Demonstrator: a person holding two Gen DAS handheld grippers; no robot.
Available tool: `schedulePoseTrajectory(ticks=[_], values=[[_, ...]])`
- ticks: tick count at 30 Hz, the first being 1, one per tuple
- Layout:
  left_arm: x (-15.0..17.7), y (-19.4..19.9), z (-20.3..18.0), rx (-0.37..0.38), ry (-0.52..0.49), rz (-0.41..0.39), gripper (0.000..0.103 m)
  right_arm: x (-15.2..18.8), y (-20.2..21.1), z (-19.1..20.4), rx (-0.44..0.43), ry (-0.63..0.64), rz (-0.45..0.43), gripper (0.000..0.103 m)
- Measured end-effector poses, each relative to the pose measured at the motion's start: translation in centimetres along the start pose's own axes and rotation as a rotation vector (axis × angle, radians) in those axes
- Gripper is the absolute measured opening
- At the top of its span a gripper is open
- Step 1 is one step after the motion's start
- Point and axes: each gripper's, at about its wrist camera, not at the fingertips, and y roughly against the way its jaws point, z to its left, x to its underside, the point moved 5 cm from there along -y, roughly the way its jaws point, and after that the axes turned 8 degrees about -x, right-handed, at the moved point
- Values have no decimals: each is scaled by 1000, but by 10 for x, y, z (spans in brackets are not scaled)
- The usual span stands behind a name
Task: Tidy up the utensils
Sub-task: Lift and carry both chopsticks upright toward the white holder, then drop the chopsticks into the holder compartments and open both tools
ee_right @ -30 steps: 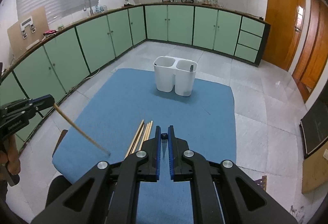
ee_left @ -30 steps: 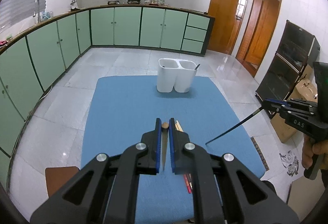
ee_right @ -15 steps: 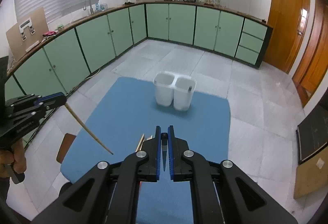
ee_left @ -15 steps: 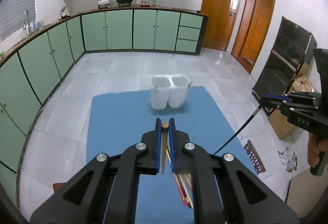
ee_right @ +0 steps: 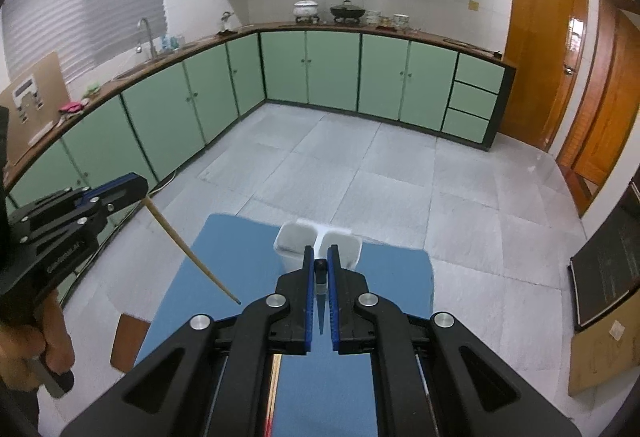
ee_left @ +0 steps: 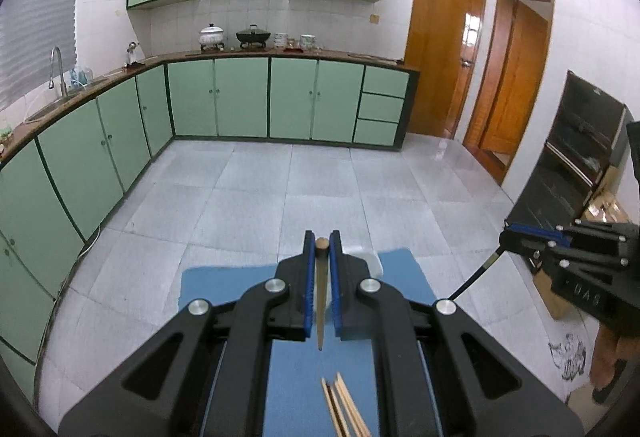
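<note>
Left hand-held gripper (ee_left: 322, 243) clamps wooden chopstick (ee_left: 320, 301); right hand-held gripper (ee_right: 319, 264) clamps black chopstick (ee_right: 319, 311). White holder (ee_right: 294, 243) at 12 o'clock on blue desk (ee_right: 240, 257).

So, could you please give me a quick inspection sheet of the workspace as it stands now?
Surface: blue mat over a table, above grey tiled floor.
Job's things: white two-compartment holder at the mat's far end; loose wooden chopsticks lying on the mat.
Clutter: nothing seen.
Grippers: left gripper shut on a wooden chopstick; right gripper shut on a black chopstick; both raised above the mat.
Cables: nothing seen.
Surroundings: green cabinets, pots on the counter, wooden doors.
</note>
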Motion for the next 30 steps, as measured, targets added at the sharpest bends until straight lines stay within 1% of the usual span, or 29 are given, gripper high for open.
schedulePoseTrajectory(ticks=[3, 6, 8, 11, 13, 16, 18, 20, 22, 24, 25, 26, 30], values=[[-20, -19, -3, -8, 21, -5, 6, -23, -16, -9, 4, -21, -21, 6], [-37, -47, -3, -22, 51, -15, 6, -39, -31, -17, 3, -37, -37, 6], [-42, -63, -5, -38, 61, -23, 6, -49, -48, -25, 12, -41, -48, 6], [-47, -83, -6, -61, 91, -64, 6, -56, -74, -38, 28, -46, -55, 6], [-44, -103, -10, -61, 107, -70, 6, -55, -92, -48, 29, -63, -54, 6], [-33, -132, -17, -56, 94, -59, 6, -48, -122, -65, 34, -92, -36, 6], [-20, -153, -19, -50, 87, -29, 6, -40, -140, -75, 37, -107, -13, 6], [-6, -168, -17, -41, 92, 3, 6, -26, -158, -87, 32, -131, 19, 6], [9, -180, -13, -36, 99, 38, 8, -15, -169, -93, 25, -143, 44, 7], [21, -184, -7, -45, 100, 57, 20, -5, -172, -98, 33, -152, 50, 10], [23, -185, -2, -52, 99, 60, 33, -2, -172, -98, 37, -151, 49, 12], [25, -182, 1, -59, 101, 58, 39, 1, -170, -98, 38, -146, 46, 13], [24, -159, 15, -67, 89, 38, 41, 6, -153, -100, 28, -142, 26, 14]])
